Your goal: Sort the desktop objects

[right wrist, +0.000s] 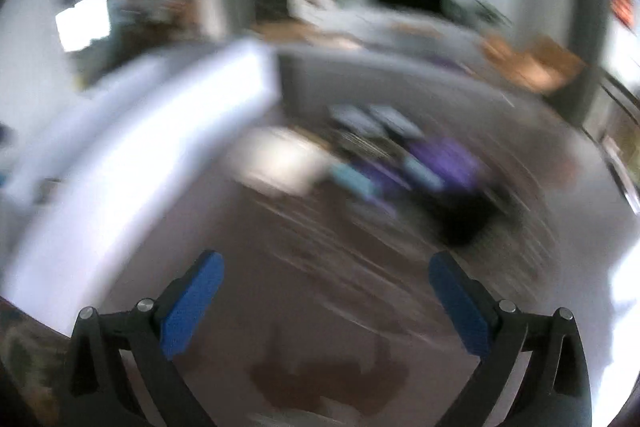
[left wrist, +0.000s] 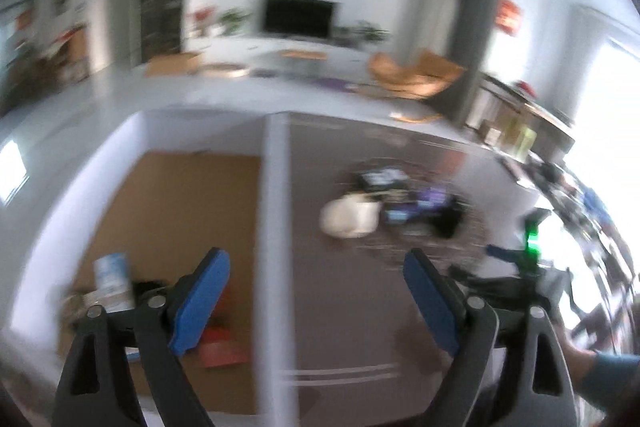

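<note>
Both views are motion-blurred. A heap of desktop objects [left wrist: 400,203] lies on the grey-brown desk: a white cloth-like lump [left wrist: 350,219], purple and light-blue items and a black item. The same heap [right wrist: 400,167] shows in the right wrist view, with the white lump [right wrist: 280,159] at its left. My left gripper [left wrist: 316,303] is open and empty, above the white rim [left wrist: 276,227] of a box whose brown floor [left wrist: 180,211] holds a white-blue item [left wrist: 114,279] and a red item [left wrist: 220,347]. My right gripper [right wrist: 326,303] is open and empty above the bare desk, short of the heap.
The white box wall [right wrist: 132,155] stands to the left in the right wrist view. The other gripper with a green light [left wrist: 528,259] shows at the right in the left wrist view. Behind the desk are a TV [left wrist: 298,17], a tan chair [left wrist: 412,73] and shelves.
</note>
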Demonstrator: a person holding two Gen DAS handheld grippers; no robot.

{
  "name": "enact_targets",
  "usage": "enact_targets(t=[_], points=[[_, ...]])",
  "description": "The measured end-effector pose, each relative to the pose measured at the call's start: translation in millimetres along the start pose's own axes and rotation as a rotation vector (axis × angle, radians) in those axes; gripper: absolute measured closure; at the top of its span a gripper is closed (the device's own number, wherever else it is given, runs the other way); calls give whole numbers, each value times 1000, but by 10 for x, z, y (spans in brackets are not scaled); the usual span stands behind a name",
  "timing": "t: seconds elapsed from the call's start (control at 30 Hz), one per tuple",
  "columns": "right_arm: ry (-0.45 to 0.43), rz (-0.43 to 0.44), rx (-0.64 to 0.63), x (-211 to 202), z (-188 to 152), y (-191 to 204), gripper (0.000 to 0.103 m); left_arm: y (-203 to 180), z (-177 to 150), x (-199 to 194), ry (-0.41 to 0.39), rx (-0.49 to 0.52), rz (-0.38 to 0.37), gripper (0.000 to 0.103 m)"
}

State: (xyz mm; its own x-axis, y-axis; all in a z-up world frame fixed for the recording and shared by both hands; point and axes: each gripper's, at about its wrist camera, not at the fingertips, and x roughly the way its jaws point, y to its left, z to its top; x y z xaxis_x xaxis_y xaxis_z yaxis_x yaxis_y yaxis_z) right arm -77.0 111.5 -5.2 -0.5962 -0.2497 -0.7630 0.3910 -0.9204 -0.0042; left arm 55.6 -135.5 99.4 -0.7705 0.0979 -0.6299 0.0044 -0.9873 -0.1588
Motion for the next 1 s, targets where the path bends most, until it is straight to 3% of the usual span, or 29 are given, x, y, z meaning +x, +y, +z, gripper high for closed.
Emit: enact_targets(t=[0.07, 0.17, 0.37, 0.43, 0.6, 0.77, 1.0], points=[[57, -54, 73, 60, -164, -508, 1, -356, -17, 87, 13, 51, -56, 0], [109, -104, 123, 74, -349, -1013, 1, -803, -150, 401, 90, 118, -105, 0], [87, -116, 147, 89, -503, -1350, 0, -1161, -530, 1436, 274, 163, -60, 0], [79, -121, 145, 82, -505, -1355, 0, -1197, -589, 1686, 300, 166, -31, 0], [80, -119, 145, 140, -466, -1358, 0, -1241, -580, 2097, 295, 186, 46, 0], [80, -119, 145, 161, -451, -1353, 0, -1243, -639, 2328, 294, 190, 72, 0], [80, -119, 145, 162, -448, -1360, 0, -1199, -662, 2293, 268, 172, 64, 0]])
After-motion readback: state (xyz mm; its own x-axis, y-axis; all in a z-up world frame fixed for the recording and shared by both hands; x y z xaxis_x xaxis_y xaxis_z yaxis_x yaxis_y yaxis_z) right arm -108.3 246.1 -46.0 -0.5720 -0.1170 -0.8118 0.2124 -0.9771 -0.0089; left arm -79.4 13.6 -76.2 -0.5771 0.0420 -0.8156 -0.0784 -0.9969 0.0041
